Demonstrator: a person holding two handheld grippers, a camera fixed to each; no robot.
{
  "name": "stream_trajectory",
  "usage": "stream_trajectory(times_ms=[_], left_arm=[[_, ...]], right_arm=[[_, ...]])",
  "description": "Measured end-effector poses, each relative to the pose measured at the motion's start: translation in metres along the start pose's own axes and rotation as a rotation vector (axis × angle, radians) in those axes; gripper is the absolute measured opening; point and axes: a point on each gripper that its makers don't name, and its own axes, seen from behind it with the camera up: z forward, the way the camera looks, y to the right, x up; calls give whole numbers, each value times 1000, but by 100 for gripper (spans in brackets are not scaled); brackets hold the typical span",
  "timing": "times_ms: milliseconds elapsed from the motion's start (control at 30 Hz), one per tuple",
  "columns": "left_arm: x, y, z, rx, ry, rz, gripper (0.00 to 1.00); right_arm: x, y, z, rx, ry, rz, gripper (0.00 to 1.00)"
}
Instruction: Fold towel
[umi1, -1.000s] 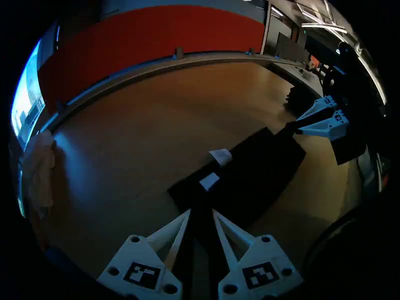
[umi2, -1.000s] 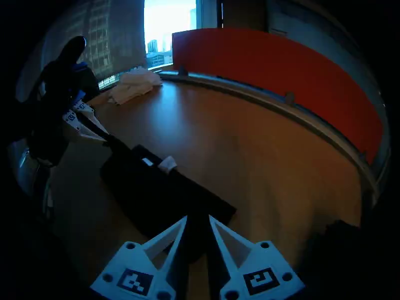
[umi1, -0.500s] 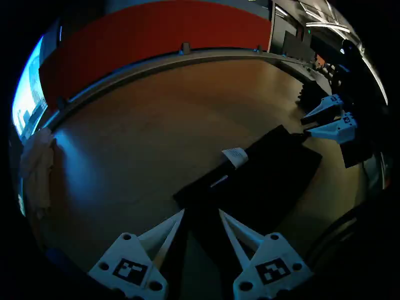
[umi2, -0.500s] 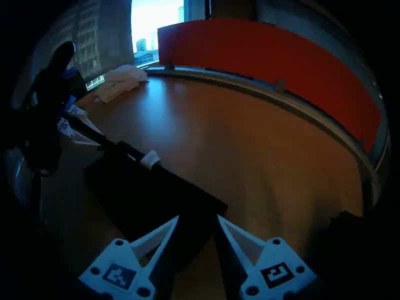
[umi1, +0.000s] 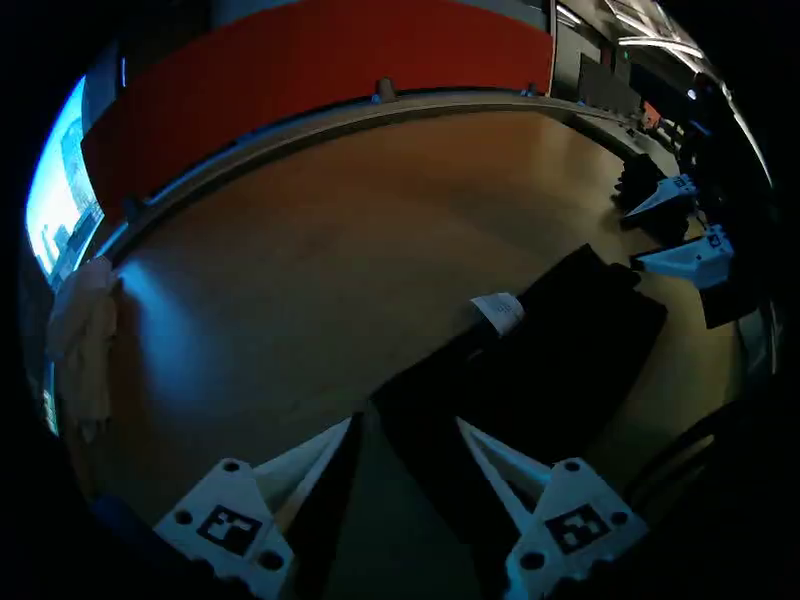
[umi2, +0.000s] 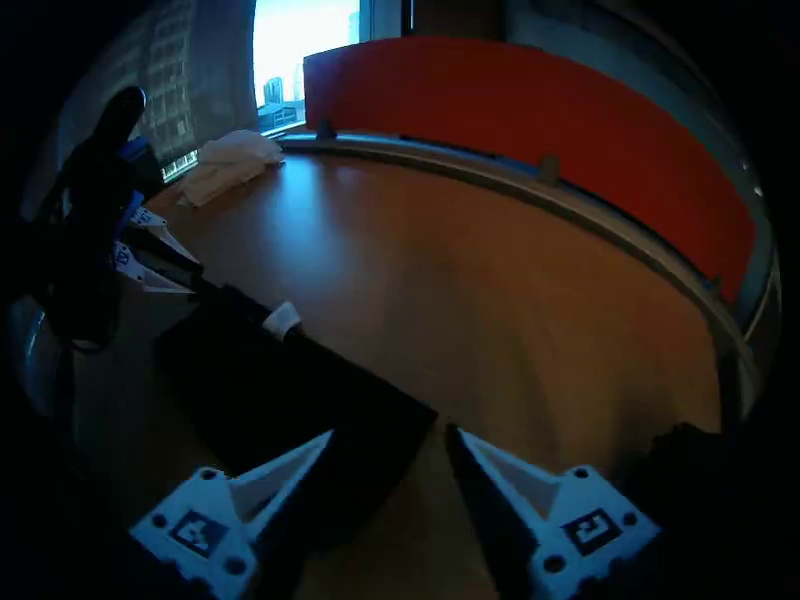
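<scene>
Bare worktop (umi1: 330, 240) runs wide to its far edge; dark towel (umi1: 560, 370) folded flat; left hand-held gripper (umi1: 405, 450) and right hand-held gripper (umi2: 390, 450) both apart.

My views are dim. Daylight from the far window (umi2: 300, 55) blows out white and sheens the tabletop (umi2: 330, 230) blue. The towel (umi2: 290, 400) sinks to black, and fisheye bends the edges.

The towel (umi1: 540, 360) lies flat on the desk (umi1: 300, 240). The left gripper (umi1: 405, 425) is at one end of it, the right gripper (umi2: 390, 433) at the opposite end. A cloth pile (umi1: 85, 330) rests at a far desk corner, well apart. A partition (umi1: 300, 70) runs behind the desk.
</scene>
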Motion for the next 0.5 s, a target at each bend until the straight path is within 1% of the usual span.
stream_trajectory(times_ms=[67, 133, 300, 500], left_arm=[[1, -3, 0, 9, 1, -4, 88], [1, -6, 0, 17, 0, -7, 95], [2, -11, 0, 33, -4, -12, 95], [-2, -17, -9, 49, -4, -33, 95]], right_arm=[[-1, 1, 0, -6, -2, -7, 86], [-1, -1, 0, -3, -2, -7, 86], [-1, -2, 0, 0, 1, -3, 85], [-2, -3, -1, 2, 1, -8, 86]])
